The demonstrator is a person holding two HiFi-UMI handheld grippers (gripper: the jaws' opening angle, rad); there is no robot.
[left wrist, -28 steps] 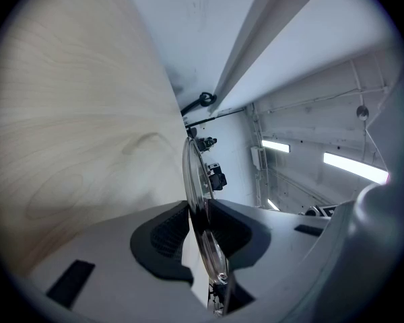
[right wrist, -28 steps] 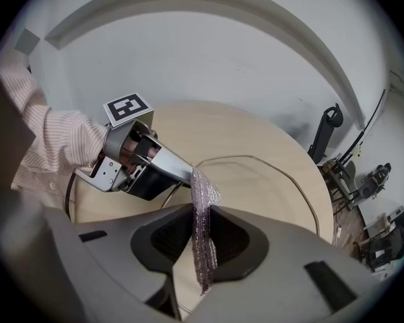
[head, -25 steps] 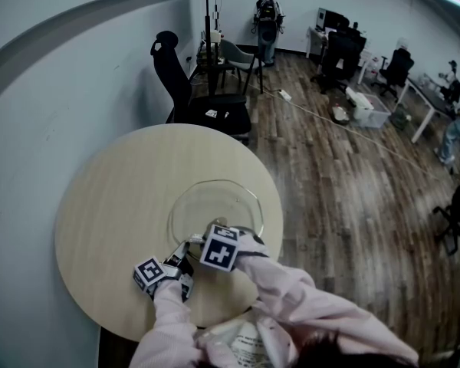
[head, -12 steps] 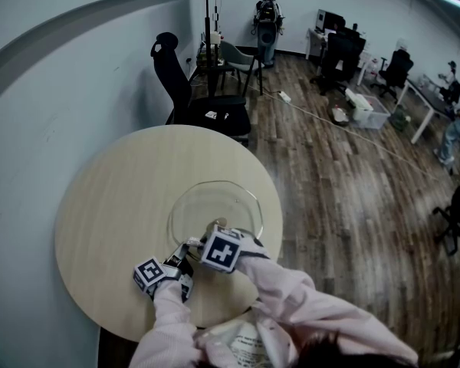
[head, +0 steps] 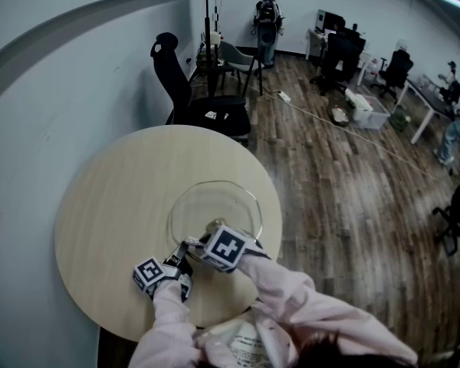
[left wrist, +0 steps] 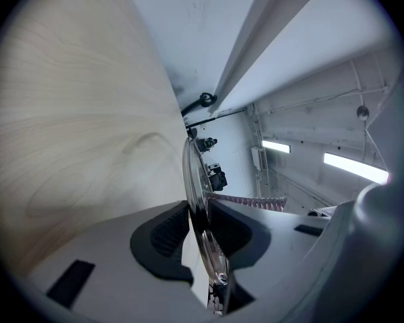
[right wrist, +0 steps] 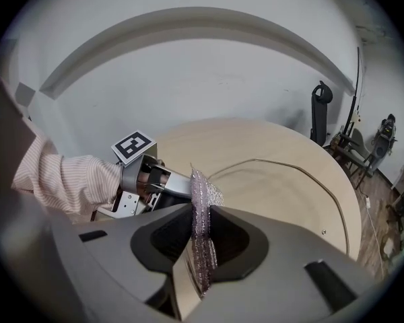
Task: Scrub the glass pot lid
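A round, clear glass pot lid (head: 215, 205) lies on a round, pale wood-grain table (head: 115, 198), toward the side of the tabletop nearest the person and close to the edge by the brown plank floor (head: 345, 205). The left gripper (head: 182, 254) comes in nearly level at the lid's near rim. In the left gripper view its jaws are clamped on that rim, with the lid seen edge-on as a thin, bright arc (left wrist: 194, 180) running up from between the dark pads.

The right gripper (head: 213, 231) is tipped steeply down over the near part of the lid, just beside the left one, its marker cube tilted. Its jaws are pressed together on a thin, sparkly pink-purple scrubbing pad (right wrist: 200, 197) that stands upright between them and sticks out past the tips. I cannot tell whether the pad touches the glass. The right gripper view also shows the lid's rim (right wrist: 303, 170) curving across the tabletop.

Both arms wear pink striped sleeves (head: 291, 290). A black high-backed office chair (head: 185, 90) stands beyond the table, against the pale wall.
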